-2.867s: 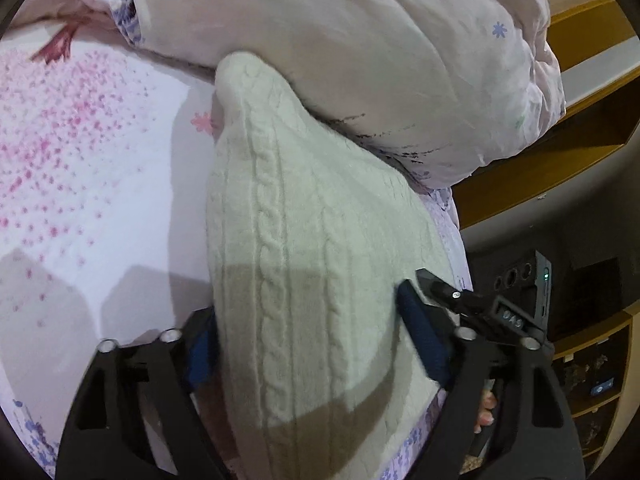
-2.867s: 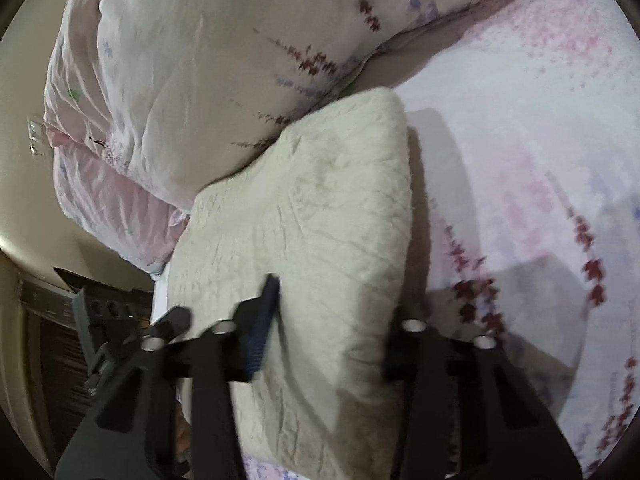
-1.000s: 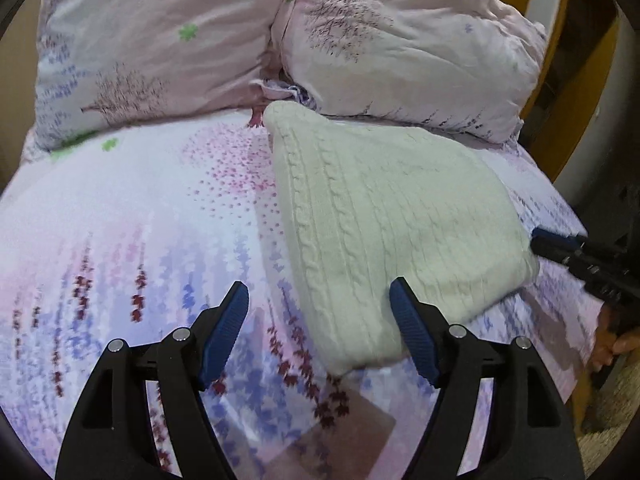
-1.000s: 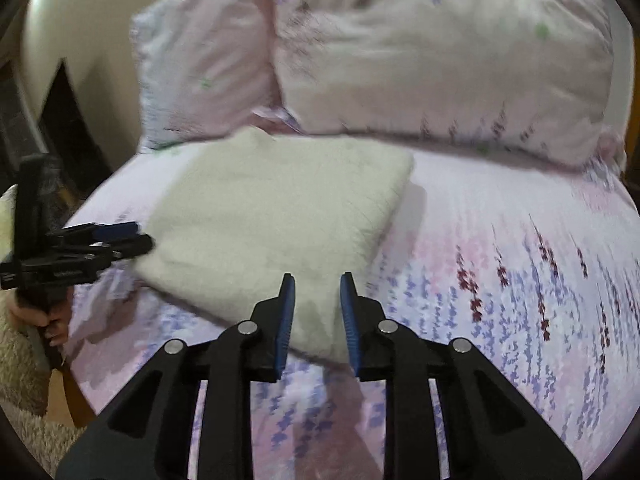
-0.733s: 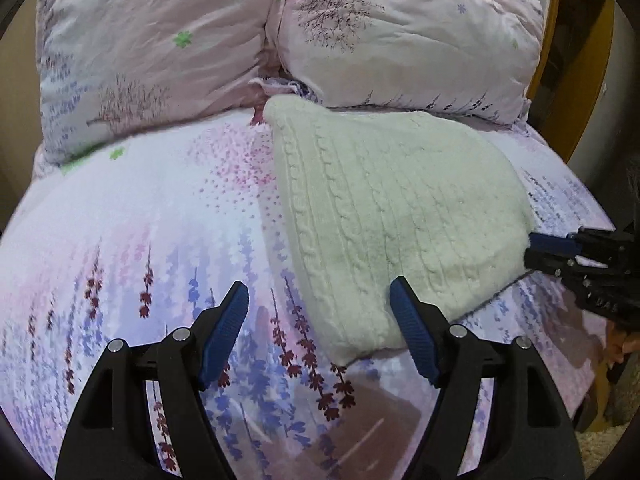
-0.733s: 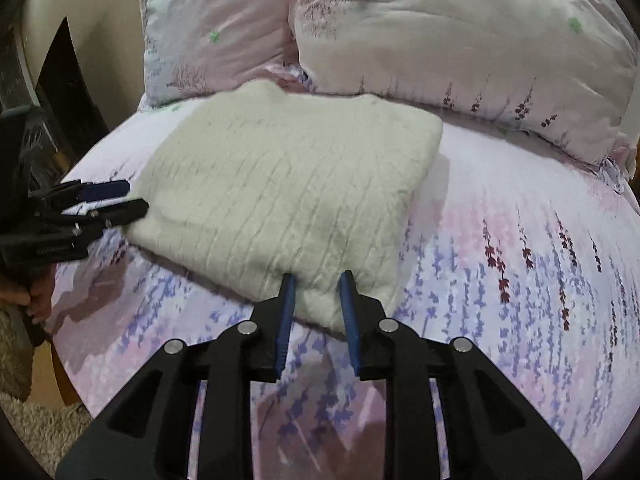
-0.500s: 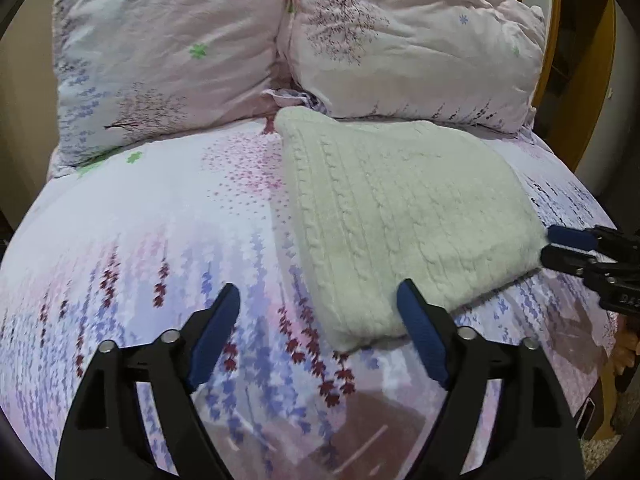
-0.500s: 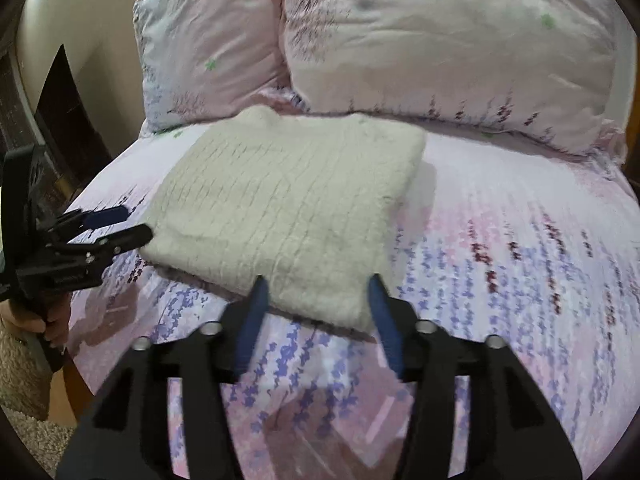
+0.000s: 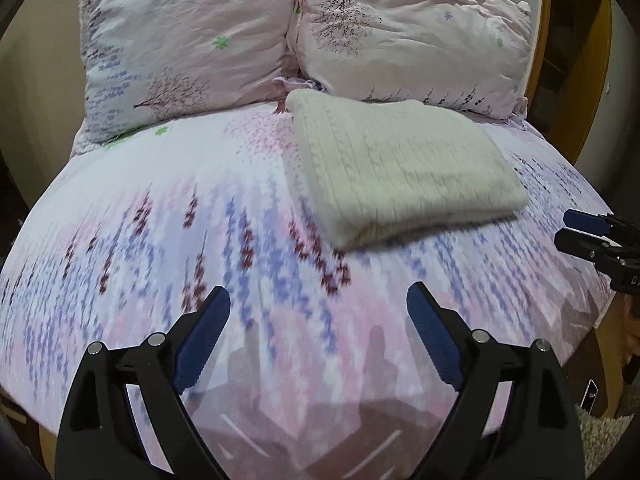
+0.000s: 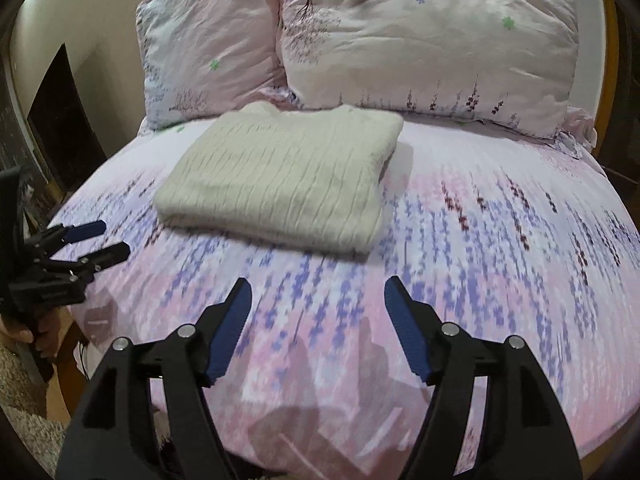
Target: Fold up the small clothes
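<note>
A cream cable-knit sweater (image 9: 396,168) (image 10: 284,176) lies folded into a neat rectangle on the flowered bed sheet (image 9: 160,220) (image 10: 500,240), just below the pillows. My left gripper (image 9: 318,304) hovers over the sheet well short of the sweater, its jaws still opening and nothing between them. My right gripper (image 10: 318,292) also hangs back from the sweater with empty jaws that are opening. Each gripper shows at the side of the other's view: the right gripper (image 9: 576,232) and the left gripper (image 10: 96,240).
Two pink flowered pillows (image 9: 192,40) (image 9: 408,36) (image 10: 208,52) (image 10: 432,40) lean against the headboard behind the sweater. A wooden bed frame (image 9: 592,92) stands on the right. A hand (image 10: 36,332) holds the left gripper near the bed's edge, above carpet.
Both grippers have drawn back from the folded sweater, which now lies farther off. The right gripper's jaws went from nearly shut to wide apart; the left gripper's jaws spread a little more.
</note>
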`<state>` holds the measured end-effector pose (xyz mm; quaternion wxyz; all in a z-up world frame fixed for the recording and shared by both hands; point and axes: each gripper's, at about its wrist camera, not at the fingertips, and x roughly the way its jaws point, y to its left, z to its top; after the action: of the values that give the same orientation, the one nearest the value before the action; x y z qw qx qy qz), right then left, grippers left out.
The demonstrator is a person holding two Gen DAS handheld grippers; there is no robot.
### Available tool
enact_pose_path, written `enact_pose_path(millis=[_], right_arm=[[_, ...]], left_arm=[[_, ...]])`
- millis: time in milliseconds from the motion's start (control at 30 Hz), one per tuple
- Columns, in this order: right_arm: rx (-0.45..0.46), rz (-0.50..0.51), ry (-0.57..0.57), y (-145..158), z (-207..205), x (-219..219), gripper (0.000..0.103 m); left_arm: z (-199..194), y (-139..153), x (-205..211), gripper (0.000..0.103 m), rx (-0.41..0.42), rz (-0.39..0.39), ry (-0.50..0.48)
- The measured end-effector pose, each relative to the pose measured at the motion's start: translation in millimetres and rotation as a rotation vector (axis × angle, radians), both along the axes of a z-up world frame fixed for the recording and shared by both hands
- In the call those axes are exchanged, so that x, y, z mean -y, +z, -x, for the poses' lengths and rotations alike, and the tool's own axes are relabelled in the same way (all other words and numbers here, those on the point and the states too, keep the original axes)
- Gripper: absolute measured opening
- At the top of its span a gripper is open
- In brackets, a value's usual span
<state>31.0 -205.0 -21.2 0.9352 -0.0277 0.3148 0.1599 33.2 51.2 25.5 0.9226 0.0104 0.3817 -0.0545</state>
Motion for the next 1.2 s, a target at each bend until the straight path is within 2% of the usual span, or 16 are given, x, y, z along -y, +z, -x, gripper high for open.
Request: enact_pose_path(millis=[267, 533, 600, 767, 1200], right_arm=[[-0.071, 0.052, -0.016, -26, 14, -11, 0.069], [-0.081, 0.104, -0.061, -35, 18, -11, 0.069], [-0.078, 0.112, -0.067, -36, 18, -10, 0.072], [-0.070, 0.115, -0.097, -39, 17, -4, 0.090], [-0.031, 0.105, -0.103, -43, 16, 2, 0.101]], left_arm=[[22, -10, -9, 0.091, -0.053, 0.012, 0.038], [22, -19, 5, 0.091, -0.097, -0.016, 0.021], [20, -23, 10, 0.095, -0.106, -0.038, 0.019], [19, -25, 14, 0.101, -0.114, -0.053, 0.016], [18, -26, 15, 0.102, -0.112, -0.057, 0.021]])
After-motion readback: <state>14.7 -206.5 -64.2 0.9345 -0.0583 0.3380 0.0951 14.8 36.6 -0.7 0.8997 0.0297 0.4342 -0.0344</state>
